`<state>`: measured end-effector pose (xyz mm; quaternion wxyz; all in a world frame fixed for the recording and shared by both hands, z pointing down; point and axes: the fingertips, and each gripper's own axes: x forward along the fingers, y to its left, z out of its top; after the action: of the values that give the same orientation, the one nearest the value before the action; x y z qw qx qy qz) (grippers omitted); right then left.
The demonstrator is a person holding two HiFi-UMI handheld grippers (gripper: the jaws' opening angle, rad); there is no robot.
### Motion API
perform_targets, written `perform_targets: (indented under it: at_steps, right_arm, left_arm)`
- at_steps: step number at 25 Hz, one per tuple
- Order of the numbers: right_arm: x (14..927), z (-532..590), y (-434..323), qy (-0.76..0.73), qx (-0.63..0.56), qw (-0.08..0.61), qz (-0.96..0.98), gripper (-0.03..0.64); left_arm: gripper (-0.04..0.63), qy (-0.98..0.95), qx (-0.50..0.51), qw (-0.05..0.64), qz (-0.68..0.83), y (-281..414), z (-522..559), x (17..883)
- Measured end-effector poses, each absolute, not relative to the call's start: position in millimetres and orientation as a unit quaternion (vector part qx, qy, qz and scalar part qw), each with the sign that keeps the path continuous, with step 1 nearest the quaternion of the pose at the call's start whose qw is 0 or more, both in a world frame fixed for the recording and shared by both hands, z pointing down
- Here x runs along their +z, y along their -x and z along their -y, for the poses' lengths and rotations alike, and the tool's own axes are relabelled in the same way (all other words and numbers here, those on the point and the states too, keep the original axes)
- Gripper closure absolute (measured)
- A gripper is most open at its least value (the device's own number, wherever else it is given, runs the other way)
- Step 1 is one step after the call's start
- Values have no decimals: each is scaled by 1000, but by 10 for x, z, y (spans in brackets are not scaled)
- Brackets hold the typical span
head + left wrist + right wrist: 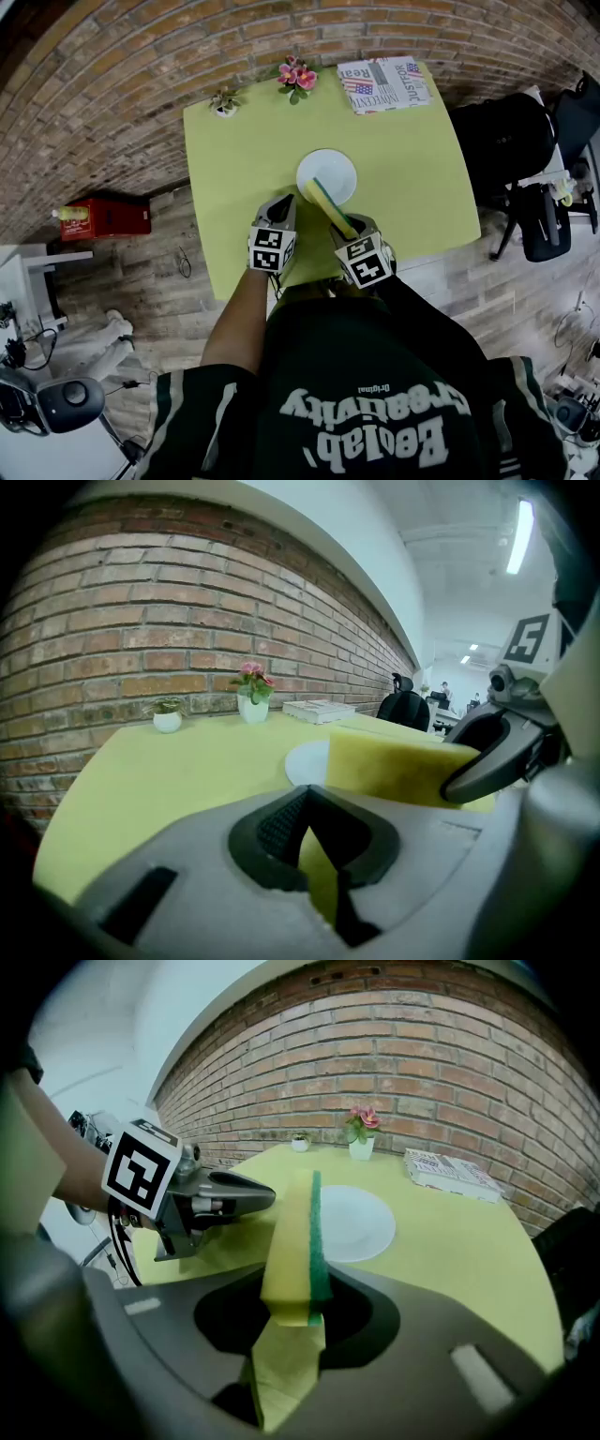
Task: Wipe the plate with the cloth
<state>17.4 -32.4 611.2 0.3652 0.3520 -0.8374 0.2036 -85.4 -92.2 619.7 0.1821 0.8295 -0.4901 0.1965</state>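
Status of task: the cloth is in hand, and wiping contact with the plate is not confirmed.

Right gripper [292, 1309]: the jaws are clamped on the near end of a yellow sponge cloth with a green scouring face [295, 1237]. The cloth is held on edge and projects forward toward the round white plate [353, 1223].

Left gripper [305, 799]: the jaws are drawn together with nothing between them. Only the yellow-green table top [159, 780] shows through the gap behind the tips. This gripper sits just beside the right gripper, on the near side of the plate, and does not touch the plate.

Location of task items: the plate lies flat near the centre of the table. In the head view, the far tip of the cloth overlaps the plate's near rim. No view settles whether the tip rests on the plate or hangs just above it.

Done: the cloth is picked up and brought to the plate.

Remaining, as judged: lower the cloth onto the plate surface and sweep across it. The plate is unrestrained, so it may slide under the stroke. The free left gripper is placed to steady the rim.

Other items: a pink flower pot [297, 77], a small white plant pot [224, 104] and a folded newspaper [382, 84] stand along the far edge, well apart from the work area.
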Motion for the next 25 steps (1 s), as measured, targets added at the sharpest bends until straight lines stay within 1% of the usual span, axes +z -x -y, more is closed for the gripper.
perform_targets:
  at_steps: [8,18,25]
  right_arm:
    - [6131,366,-552,-396,211,377,810,479]
    - [6110,387,-1004,-454,230,370,777,479]
    - [6086,358,-1053,-455,233,362,780,479]
  left_arm:
    - [594,-834,196,181,483,857,901,6196]
    - [594,-838,198,177,477,832,887,6190]
    - [594,-836,198,175,482,815,892,6191]
